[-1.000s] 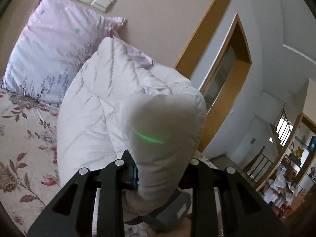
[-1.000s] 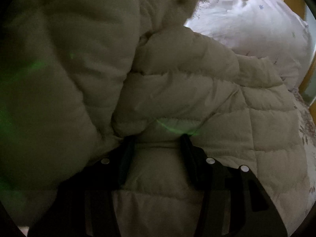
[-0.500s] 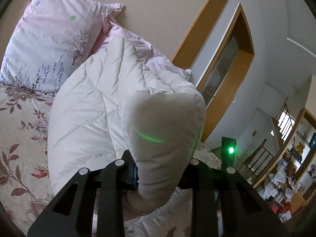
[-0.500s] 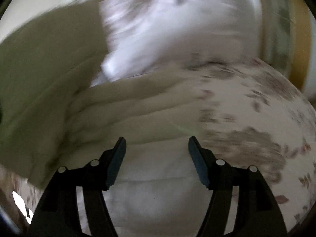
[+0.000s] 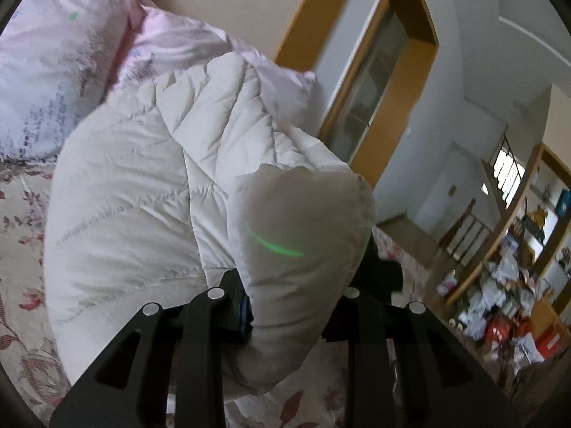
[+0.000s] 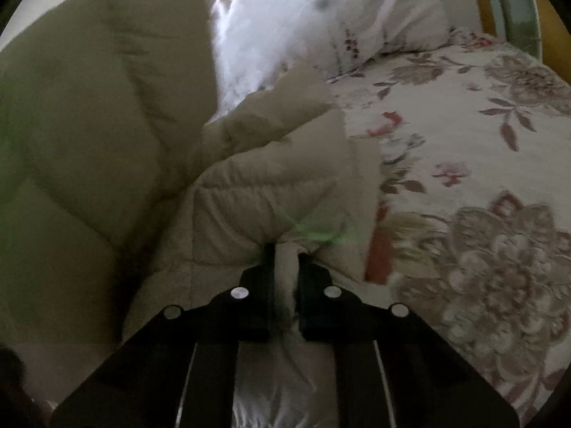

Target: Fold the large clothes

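Your left gripper [image 5: 285, 306] clamps a thick roll of the white quilted puffer coat [image 5: 150, 192], lifted over the floral bedspread [image 5: 21, 285] below the pink printed pillows [image 5: 46, 64]. Your right gripper [image 6: 285, 267], nearly closed, pinches a thin edge of it. Keep both ends level and taut before laying it down. Half a second ago that right gripper gaped wide and empty; now it grips.
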`<state>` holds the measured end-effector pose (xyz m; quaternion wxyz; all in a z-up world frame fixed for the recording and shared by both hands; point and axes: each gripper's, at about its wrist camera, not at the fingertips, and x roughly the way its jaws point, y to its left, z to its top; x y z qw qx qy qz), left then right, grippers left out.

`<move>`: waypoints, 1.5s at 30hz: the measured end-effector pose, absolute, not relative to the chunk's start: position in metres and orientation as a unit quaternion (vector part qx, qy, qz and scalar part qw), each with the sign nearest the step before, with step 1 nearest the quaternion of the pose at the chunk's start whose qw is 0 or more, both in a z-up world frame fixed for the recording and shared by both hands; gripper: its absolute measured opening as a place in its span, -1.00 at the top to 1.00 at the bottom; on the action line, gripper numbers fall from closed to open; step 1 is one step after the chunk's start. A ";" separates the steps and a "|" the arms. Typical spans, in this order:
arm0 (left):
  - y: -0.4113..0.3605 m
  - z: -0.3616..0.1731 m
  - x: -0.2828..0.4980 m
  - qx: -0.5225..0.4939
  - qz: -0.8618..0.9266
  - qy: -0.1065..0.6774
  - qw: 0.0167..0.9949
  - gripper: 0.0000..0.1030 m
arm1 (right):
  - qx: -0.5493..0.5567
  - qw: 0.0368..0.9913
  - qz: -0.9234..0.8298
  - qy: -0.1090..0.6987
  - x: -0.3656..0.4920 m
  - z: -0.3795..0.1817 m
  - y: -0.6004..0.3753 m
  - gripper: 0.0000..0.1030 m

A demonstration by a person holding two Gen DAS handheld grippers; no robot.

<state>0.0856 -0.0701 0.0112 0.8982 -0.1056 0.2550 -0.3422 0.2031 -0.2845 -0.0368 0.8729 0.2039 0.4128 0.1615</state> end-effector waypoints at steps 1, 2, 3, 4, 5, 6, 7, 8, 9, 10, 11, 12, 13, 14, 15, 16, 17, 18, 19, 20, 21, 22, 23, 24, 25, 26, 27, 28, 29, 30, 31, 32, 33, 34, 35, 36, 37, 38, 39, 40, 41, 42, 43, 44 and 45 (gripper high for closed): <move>-0.075 0.007 0.087 -0.100 -0.345 0.264 0.895 0.48 | 0.205 0.870 0.169 0.415 0.206 -0.038 -0.282 0.79; -0.080 0.003 0.088 -0.096 -0.347 0.271 0.893 0.48 | 0.206 0.869 0.172 0.416 0.207 -0.040 -0.281 0.78; -0.086 -0.004 0.090 -0.089 -0.348 0.283 0.889 0.47 | 0.206 0.869 0.172 0.417 0.208 -0.040 -0.281 0.78; -0.089 -0.007 0.091 -0.085 -0.348 0.287 0.888 0.47 | 0.207 0.868 0.172 0.417 0.208 -0.040 -0.282 0.76; -0.092 -0.010 0.092 -0.081 -0.346 0.292 0.888 0.47 | 0.209 0.868 0.171 0.416 0.209 -0.040 -0.284 0.72; -0.096 -0.014 0.093 -0.076 -0.345 0.297 0.887 0.47 | 0.210 0.869 0.168 0.415 0.207 -0.039 -0.286 0.72; -0.098 -0.015 0.095 -0.074 -0.343 0.301 0.887 0.47 | 0.210 0.871 0.160 0.414 0.205 -0.038 -0.291 0.69; -0.099 -0.018 0.095 -0.074 -0.342 0.305 0.886 0.47 | 0.210 0.873 0.154 0.412 0.203 -0.037 -0.295 0.63; -0.101 -0.021 0.097 -0.073 -0.341 0.311 0.884 0.46 | 0.210 0.875 0.146 0.410 0.201 -0.036 -0.300 0.57; -0.103 -0.023 0.098 -0.070 -0.338 0.316 0.883 0.45 | 0.211 0.878 0.134 0.407 0.199 -0.035 -0.307 0.40; -0.105 -0.025 0.098 -0.067 -0.337 0.320 0.883 0.44 | 0.212 0.881 0.123 0.405 0.197 -0.036 -0.312 0.19; -0.109 -0.029 0.099 -0.066 -0.336 0.321 0.883 0.42 | 0.213 0.885 0.100 0.401 0.194 -0.034 -0.322 0.12; -0.111 -0.031 0.099 -0.061 -0.334 0.325 0.883 0.41 | 0.218 0.886 0.090 0.399 0.194 -0.034 -0.329 0.08; -0.113 -0.033 0.098 -0.055 -0.332 0.327 0.883 0.41 | 0.231 0.886 0.084 0.394 0.193 -0.033 -0.338 0.08; -0.117 -0.036 0.097 -0.044 -0.330 0.331 0.883 0.39 | 0.242 0.884 0.082 0.391 0.198 -0.034 -0.346 0.08; -0.120 -0.038 0.097 -0.035 -0.327 0.332 0.884 0.36 | 0.260 0.883 0.083 0.381 0.196 -0.030 -0.356 0.08; -0.123 -0.040 0.095 -0.025 -0.324 0.333 0.885 0.36 | 0.269 0.883 0.086 0.375 0.195 -0.029 -0.360 -0.01; -0.125 -0.041 0.094 -0.019 -0.322 0.332 0.886 0.34 | 0.285 0.882 0.097 0.363 0.194 -0.023 -0.366 -0.07; -0.127 -0.042 0.094 -0.012 -0.320 0.332 0.887 0.30 | 0.294 0.880 0.106 0.357 0.196 -0.020 -0.369 -0.19; -0.128 -0.043 0.093 -0.005 -0.318 0.331 0.888 0.29 | 0.305 0.877 0.123 0.350 0.196 -0.015 -0.372 -0.26; -0.129 -0.044 0.093 0.000 -0.316 0.331 0.889 0.25 | 0.311 0.874 0.137 0.346 0.198 -0.012 -0.372 -0.29; -0.131 -0.046 0.092 0.004 -0.314 0.330 0.890 0.22 | 0.319 0.870 0.158 0.342 0.197 -0.007 -0.371 -0.34; -0.133 -0.046 0.091 0.009 -0.313 0.330 0.891 0.20 | 0.322 0.866 0.172 0.341 0.198 -0.004 -0.371 -0.35; -0.135 -0.047 0.090 0.016 -0.310 0.328 0.892 0.16 | 0.320 0.863 0.187 0.342 0.200 -0.001 -0.369 -0.35; -0.136 -0.048 0.090 0.022 -0.308 0.327 0.893 0.12 | 0.317 0.863 0.193 0.343 0.204 0.000 -0.368 -0.35; -0.138 -0.049 0.089 0.029 -0.306 0.326 0.894 0.10 | 0.314 0.863 0.197 0.344 0.204 0.003 -0.366 -0.36; -0.141 -0.050 0.087 0.040 -0.303 0.323 0.896 0.05 | 0.310 0.863 0.201 0.345 0.206 0.005 -0.366 -0.36; -0.143 -0.050 0.085 0.048 -0.301 0.321 0.896 -0.01 | 0.311 0.862 0.202 0.345 0.208 0.007 -0.365 -0.36; -0.145 -0.051 0.083 0.056 -0.300 0.320 0.897 -0.04 | 0.313 0.861 0.203 0.345 0.209 0.009 -0.366 -0.36; -0.148 -0.051 0.081 0.066 -0.297 0.318 0.898 -0.09 | 0.315 0.862 0.204 0.341 0.210 0.011 -0.368 -0.36; -0.150 -0.052 0.080 0.073 -0.296 0.317 0.898 -0.14 | 0.316 0.862 0.206 0.337 0.210 0.014 -0.369 -0.36; -0.153 -0.053 0.077 0.080 -0.295 0.316 0.898 -0.15 | 0.316 0.863 0.211 0.333 0.210 0.017 -0.370 -0.36; -0.154 -0.054 0.076 0.088 -0.294 0.315 0.898 -0.17 | 0.316 0.863 0.215 0.330 0.211 0.020 -0.370 -0.36; -0.158 -0.053 0.074 0.092 -0.294 0.315 0.898 -0.20 | 0.315 0.865 0.216 0.327 0.210 0.023 -0.370 -0.36; -0.159 -0.054 0.073 0.096 -0.293 0.315 0.897 -0.22 | 0.312 0.865 0.220 0.326 0.208 0.026 -0.368 -0.38; -0.162 -0.054 0.076 0.099 -0.294 0.315 0.897 -0.24 | 0.306 0.865 0.227 0.327 0.209 0.028 -0.364 -0.39; -0.162 -0.054 0.076 0.100 -0.292 0.316 0.897 -0.24 | 0.301 0.865 0.231 0.330 0.208 0.029 -0.362 -0.42; -0.163 -0.055 0.077 0.101 -0.291 0.317 0.897 -0.24 | 0.294 0.864 0.234 0.334 0.208 0.030 -0.358 -0.45; -0.163 -0.054 0.076 0.101 -0.290 0.318 0.897 -0.24 | 0.288 0.864 0.238 0.338 0.209 0.030 -0.354 -0.45; -0.163 -0.054 0.078 0.101 -0.289 0.320 0.897 -0.24 | 0.286 0.862 0.243 0.340 0.208 0.030 -0.351 -0.45; -0.163 -0.053 0.084 0.100 -0.288 0.323 0.896 -0.24 | 0.288 0.861 0.245 0.339 0.207 0.030 -0.351 -0.45; -0.163 -0.053 0.085 0.099 -0.287 0.324 0.896 -0.24 | 0.293 0.861 0.245 0.335 0.205 0.031 -0.353 -0.45; -0.163 -0.052 0.086 0.097 -0.286 0.327 0.896 -0.24 | 0.303 0.860 0.247 0.328 0.202 0.032 -0.357 -0.48; -0.165 -0.051 0.087 0.096 -0.285 0.328 0.895 -0.25 | 0.308 0.859 0.248 0.325 0.201 0.032 -0.361 -0.55; -0.167 -0.050 0.087 0.095 -0.285 0.329 0.896 -0.25 | 0.309 0.858 0.248 0.326 0.200 0.032 -0.362 -0.58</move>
